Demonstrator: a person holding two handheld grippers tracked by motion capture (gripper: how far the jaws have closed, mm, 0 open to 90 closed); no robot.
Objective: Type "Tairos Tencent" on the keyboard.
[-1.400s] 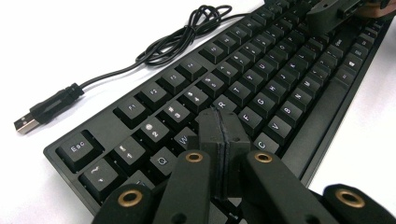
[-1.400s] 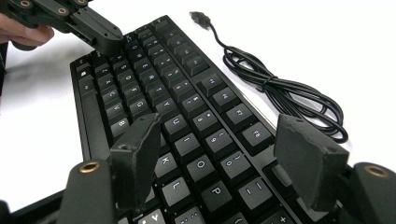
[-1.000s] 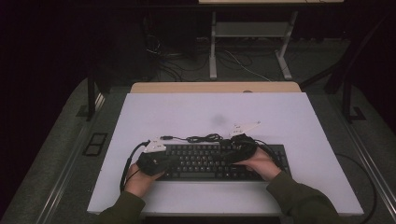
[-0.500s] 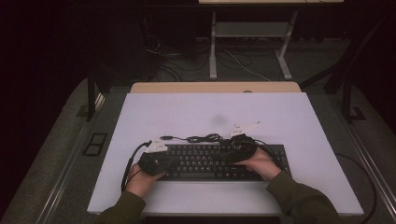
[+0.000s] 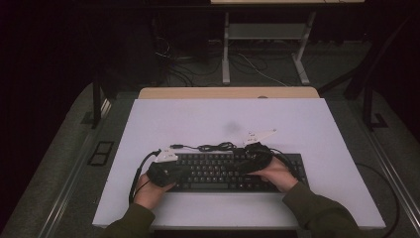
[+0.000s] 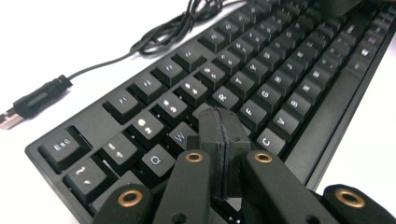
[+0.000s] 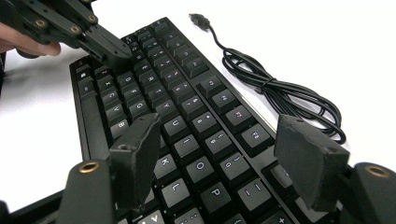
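A black keyboard (image 5: pixel 223 172) lies on the white table, near its front edge. My left gripper (image 5: pixel 182 171) is over the keyboard's left end; its jaws (image 6: pixel 219 125) are shut with nothing between them, their tip resting at the keys by W and the neighbouring letters. My right gripper (image 5: pixel 243 161) hovers over the right half of the keys, open, its two pads (image 7: pixel 140 147) standing wide above the O, P and L keys with nothing between them. In the right gripper view the left gripper (image 7: pixel 114 50) shows touching the far keys.
The keyboard's black cable (image 5: pixel 215 147) lies coiled just behind it, ending in a loose USB plug (image 6: pixel 28 105). The white table top (image 5: pixel 198 124) stretches bare behind the keyboard. A desk frame and floor cables (image 5: pixel 257 64) lie beyond the table.
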